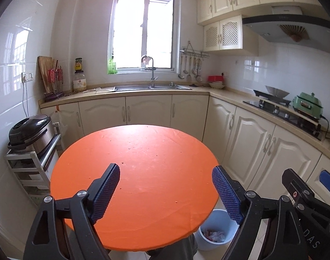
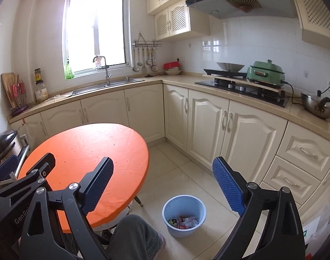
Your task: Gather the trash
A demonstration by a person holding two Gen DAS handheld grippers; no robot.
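Both claws, left and right, are held spread wide with nothing pinched, while the trash is seen piled in the blue bin, lower middle of frame, beside the orange counter.

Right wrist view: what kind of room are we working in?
A home kitchen: a sink under the window, a hob beneath a hood, and cream cabinets along the walls.

My right gripper hangs wide open above the floor; the blue bin (crumpled wrappers inside) stands beside the orange table.
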